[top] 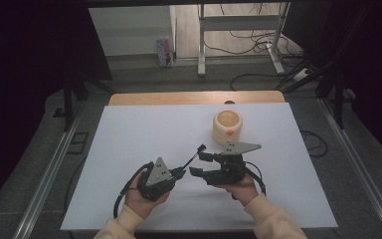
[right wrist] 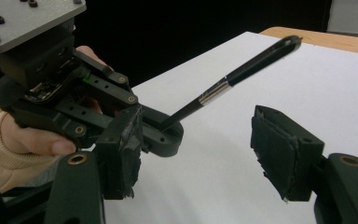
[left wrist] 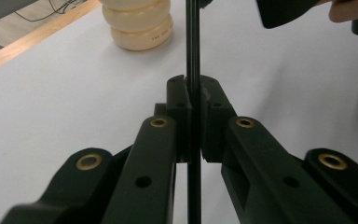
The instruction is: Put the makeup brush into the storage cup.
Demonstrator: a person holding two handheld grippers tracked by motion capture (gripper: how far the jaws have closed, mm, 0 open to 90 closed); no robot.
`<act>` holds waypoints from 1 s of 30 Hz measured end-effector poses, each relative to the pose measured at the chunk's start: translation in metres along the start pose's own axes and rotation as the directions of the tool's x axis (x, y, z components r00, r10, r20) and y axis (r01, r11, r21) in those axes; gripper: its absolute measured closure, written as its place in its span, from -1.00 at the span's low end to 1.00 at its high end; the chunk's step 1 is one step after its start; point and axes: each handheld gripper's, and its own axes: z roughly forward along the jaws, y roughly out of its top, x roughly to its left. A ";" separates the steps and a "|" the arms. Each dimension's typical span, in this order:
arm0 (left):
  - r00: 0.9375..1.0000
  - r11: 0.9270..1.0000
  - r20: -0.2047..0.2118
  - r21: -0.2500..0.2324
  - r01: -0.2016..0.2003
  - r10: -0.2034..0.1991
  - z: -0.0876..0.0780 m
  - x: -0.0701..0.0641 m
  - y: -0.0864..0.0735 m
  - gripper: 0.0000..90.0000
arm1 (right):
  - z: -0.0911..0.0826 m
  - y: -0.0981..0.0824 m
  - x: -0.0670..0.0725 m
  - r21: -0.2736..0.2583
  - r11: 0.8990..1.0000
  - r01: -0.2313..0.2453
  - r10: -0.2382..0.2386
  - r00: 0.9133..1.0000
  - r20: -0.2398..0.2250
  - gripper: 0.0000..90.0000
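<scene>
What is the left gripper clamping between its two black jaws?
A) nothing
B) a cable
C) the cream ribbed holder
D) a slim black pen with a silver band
D: the left gripper has its jaws shut on the slim black pen with a silver band, clear of the cream ribbed holder.

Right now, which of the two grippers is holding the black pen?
The left gripper: its jaws are shut on the black pen, which points up toward the cream holder. The right gripper is open and holds nothing.
</scene>
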 end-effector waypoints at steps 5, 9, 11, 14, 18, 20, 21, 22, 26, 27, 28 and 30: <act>1.000 1.000 0.010 -0.005 -0.003 0.003 0.001 -0.004 0.000 0.89 | 0.002 -0.001 -0.001 -0.009 1.000 -0.017 0.017 1.000 -0.008 -0.18; 1.000 1.000 0.018 -0.010 -0.004 0.005 0.003 -0.006 0.001 0.89 | 0.003 -0.001 -0.001 -0.023 0.999 -0.028 0.028 0.999 -0.016 -0.07; 1.000 1.000 0.016 -0.013 -0.006 0.007 0.003 -0.007 0.001 0.89 | 0.003 -0.001 -0.002 -0.031 0.999 -0.039 0.039 0.999 -0.019 0.04; 1.000 1.000 0.014 -0.014 -0.005 0.006 0.004 -0.008 0.000 0.89 | 0.002 -0.002 -0.005 -0.041 0.997 -0.065 0.063 0.997 -0.039 0.24; 1.000 1.000 0.013 -0.013 -0.005 0.005 0.006 -0.010 -0.001 0.88 | 0.001 -0.003 -0.009 -0.060 0.992 -0.110 0.105 0.992 -0.071 0.50; 1.000 1.000 0.009 -0.012 -0.008 0.008 0.008 -0.011 -0.001 0.88 | 0.001 -0.003 -0.011 -0.065 0.990 -0.129 0.123 0.988 -0.091 0.61; 1.000 1.000 0.008 -0.012 -0.008 0.008 0.008 -0.012 -0.001 0.88 | 0.001 -0.004 -0.012 -0.061 0.988 -0.139 0.133 0.986 -0.101 0.67; 1.000 1.000 0.006 -0.009 -0.009 0.009 0.009 -0.012 -0.001 0.88 | 0.002 -0.004 -0.012 -0.056 0.987 -0.148 0.142 0.984 -0.111 0.73; 1.000 1.000 0.011 -0.001 -0.012 0.012 0.012 -0.013 -0.003 0.87 | 0.003 -0.004 -0.012 -0.053 0.985 -0.162 0.153 0.977 -0.150 0.83; 1.000 1.000 0.012 0.000 -0.012 0.012 0.013 -0.014 -0.003 0.86 | 0.003 -0.003 -0.012 -0.055 0.986 -0.160 0.150 0.977 -0.154 0.85; 1.000 1.000 0.015 0.001 -0.012 0.012 0.013 -0.014 -0.003 0.83 | 0.003 -0.003 -0.011 -0.055 0.985 -0.161 0.150 0.976 -0.159 0.87; 1.000 1.000 0.020 0.002 -0.017 0.017 0.014 -0.014 -0.003 0.74 | 0.003 -0.003 -0.011 -0.055 0.986 -0.157 0.147 0.977 -0.152 0.87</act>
